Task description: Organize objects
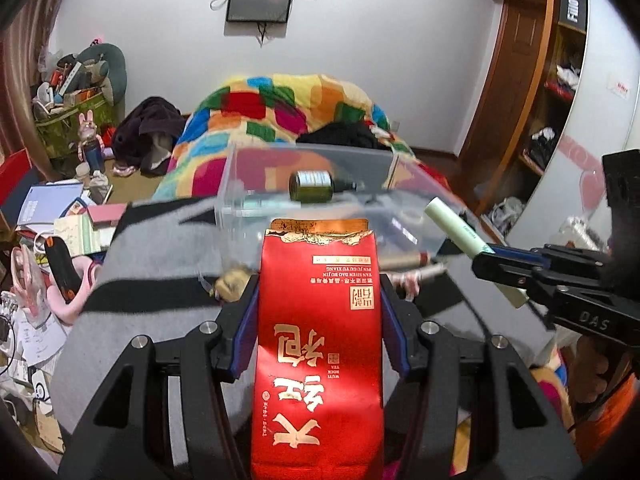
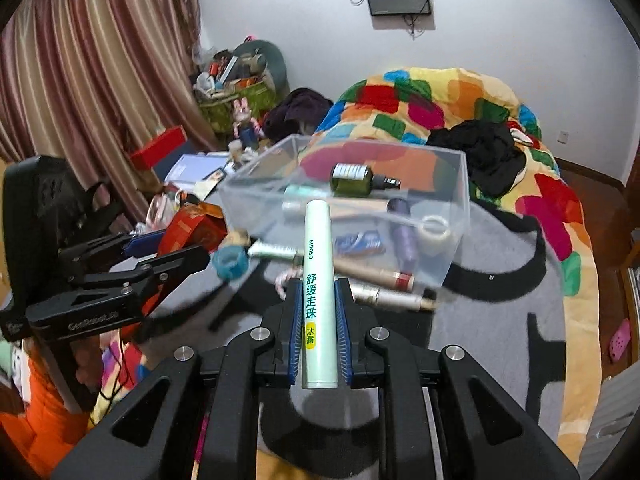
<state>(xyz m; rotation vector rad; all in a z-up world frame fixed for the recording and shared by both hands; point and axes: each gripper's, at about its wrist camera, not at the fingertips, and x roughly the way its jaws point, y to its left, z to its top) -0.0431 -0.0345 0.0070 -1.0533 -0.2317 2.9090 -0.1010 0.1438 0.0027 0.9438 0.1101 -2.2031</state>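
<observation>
The left gripper (image 1: 320, 300) is clamped on a red tea pouch (image 1: 318, 320), which is held upright between the blue pads with its torn top edge just short of the clear plastic box (image 2: 456, 184). The right gripper (image 2: 318, 320) is clamped on a pale green Miniso roll-on tube (image 2: 318, 280), and the tube's tip is pointed toward the near wall of the box.

The box rests on a grey and black blanket (image 2: 500, 312) spread over the bed. Several items are already seen inside it: a dark green bottle (image 2: 354, 179), a purple tube (image 2: 404, 232), a roll of clear tape (image 2: 434, 230) and a small blue packet (image 2: 360, 242).

The task is judged partly complete. 2 items are held but not yet placed. Outside the box, just beside its near wall, a gold pen-like tube (image 2: 384, 296), a teal ring (image 2: 230, 264) and a silver tube (image 2: 276, 252) remain to be collected.
</observation>
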